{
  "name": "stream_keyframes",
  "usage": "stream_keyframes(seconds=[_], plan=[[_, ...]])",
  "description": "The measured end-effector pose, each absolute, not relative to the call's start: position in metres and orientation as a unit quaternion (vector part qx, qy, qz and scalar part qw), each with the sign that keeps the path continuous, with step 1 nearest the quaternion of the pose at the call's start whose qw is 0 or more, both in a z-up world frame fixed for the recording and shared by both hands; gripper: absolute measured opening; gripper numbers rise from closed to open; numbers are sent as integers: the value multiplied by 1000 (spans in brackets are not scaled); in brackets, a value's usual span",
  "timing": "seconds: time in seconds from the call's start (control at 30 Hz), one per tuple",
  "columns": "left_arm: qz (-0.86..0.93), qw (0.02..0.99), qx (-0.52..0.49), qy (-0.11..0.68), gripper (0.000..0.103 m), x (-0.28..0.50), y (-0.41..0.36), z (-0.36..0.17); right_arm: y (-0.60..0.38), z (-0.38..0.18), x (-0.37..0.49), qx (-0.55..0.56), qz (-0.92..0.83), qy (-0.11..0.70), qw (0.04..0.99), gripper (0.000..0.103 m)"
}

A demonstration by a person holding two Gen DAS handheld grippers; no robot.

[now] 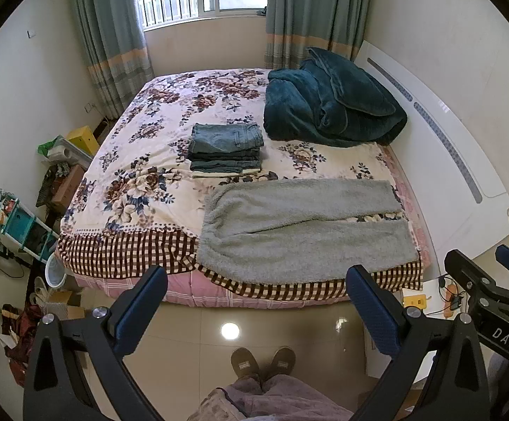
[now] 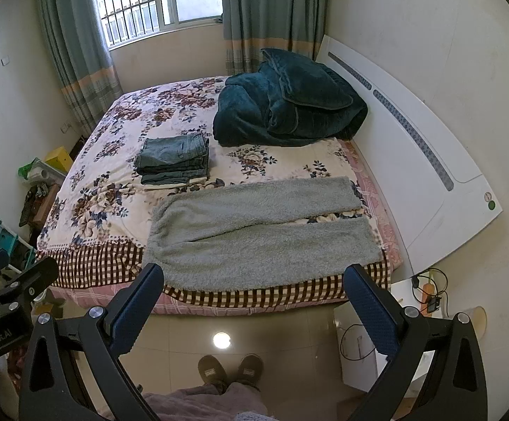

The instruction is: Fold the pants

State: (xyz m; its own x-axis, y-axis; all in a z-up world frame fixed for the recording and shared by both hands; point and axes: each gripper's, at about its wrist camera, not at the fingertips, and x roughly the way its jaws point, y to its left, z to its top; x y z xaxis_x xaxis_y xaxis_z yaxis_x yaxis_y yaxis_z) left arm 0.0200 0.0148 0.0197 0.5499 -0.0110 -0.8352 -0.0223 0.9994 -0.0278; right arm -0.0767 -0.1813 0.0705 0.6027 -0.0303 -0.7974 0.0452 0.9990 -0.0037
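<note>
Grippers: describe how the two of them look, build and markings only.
Both the left gripper and the right gripper have matte black triangular frames with cut-outs, silver round bolts, and flat fingers faced with textured blue pads. White lettering marks the bodies: "DAS" on the right one, "GenRobot.AI" on the left. No cables show.

Beyond the jaws: pants (image 1: 300, 231), plain grey fleece; bedspread (image 1: 142, 161), cream with maroon-and-blue flowers and a brown-and-white check border. Farther past the jaws: stacked jeans (image 1: 224, 145), faded blue denim; blanket (image 1: 331, 105), dark teal. Gripper pads (image 1: 138, 310), blue on black frames.
</note>
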Motion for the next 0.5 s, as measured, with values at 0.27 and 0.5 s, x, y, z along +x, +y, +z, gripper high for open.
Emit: stream_keyframes(seconds=[0.27, 0.5], plan=[[-2, 879, -17, 477, 103, 25, 14, 15, -179, 64, -75, 11, -26, 450, 892, 103], [-11, 876, -18, 482, 103, 34, 16, 5, -177, 57, -59, 32, -49, 442, 895, 103]])
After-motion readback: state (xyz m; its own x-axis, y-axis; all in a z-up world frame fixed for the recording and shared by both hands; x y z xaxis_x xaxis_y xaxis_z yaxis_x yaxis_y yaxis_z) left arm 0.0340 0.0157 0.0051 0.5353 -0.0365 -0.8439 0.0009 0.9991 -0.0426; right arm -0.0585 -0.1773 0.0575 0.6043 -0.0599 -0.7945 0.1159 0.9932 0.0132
